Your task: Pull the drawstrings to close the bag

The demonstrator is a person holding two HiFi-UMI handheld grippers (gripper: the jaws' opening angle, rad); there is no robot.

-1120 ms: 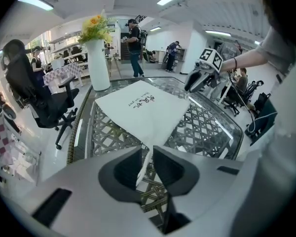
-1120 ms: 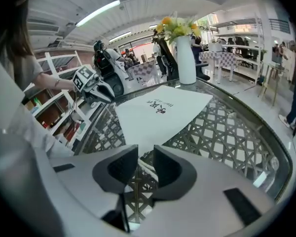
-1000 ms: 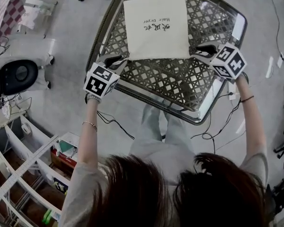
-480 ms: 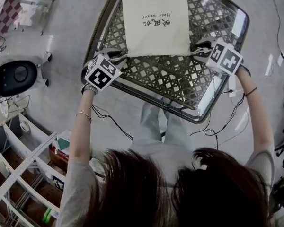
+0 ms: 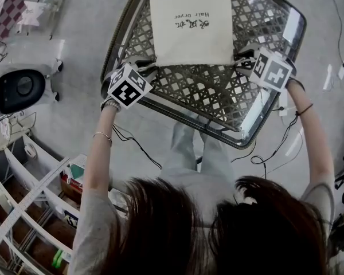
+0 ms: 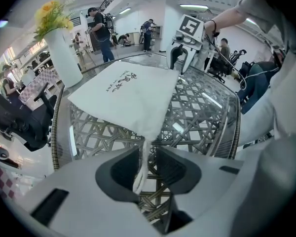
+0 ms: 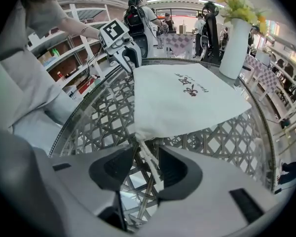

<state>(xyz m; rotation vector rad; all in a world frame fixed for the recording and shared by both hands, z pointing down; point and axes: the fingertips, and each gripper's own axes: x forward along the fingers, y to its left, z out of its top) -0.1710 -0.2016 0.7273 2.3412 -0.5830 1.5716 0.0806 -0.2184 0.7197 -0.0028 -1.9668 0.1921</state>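
A flat cream drawstring bag (image 5: 189, 24) with dark print lies on the lattice glass table (image 5: 218, 96). My left gripper (image 5: 139, 67) is at the bag's near left corner. In the left gripper view the left drawstring (image 6: 139, 174) hangs loose in the gap of the left gripper (image 6: 147, 157), which is open. My right gripper (image 5: 245, 61) is at the near right corner. The jaws of the right gripper (image 7: 147, 164) have just been opening and stand open, with the right drawstring (image 7: 149, 159) lying slack between them.
A white vase of yellow flowers (image 7: 237, 43) stands on the table's far side. White shelving (image 5: 23, 199) and a black chair (image 5: 17, 90) stand on the floor to the left. Cables hang below the table's near edge. People stand in the background.
Both grippers have sunk a little towards the tabletop at the bag's near corners, and their marker cubes have rolled. The bag lies as before.
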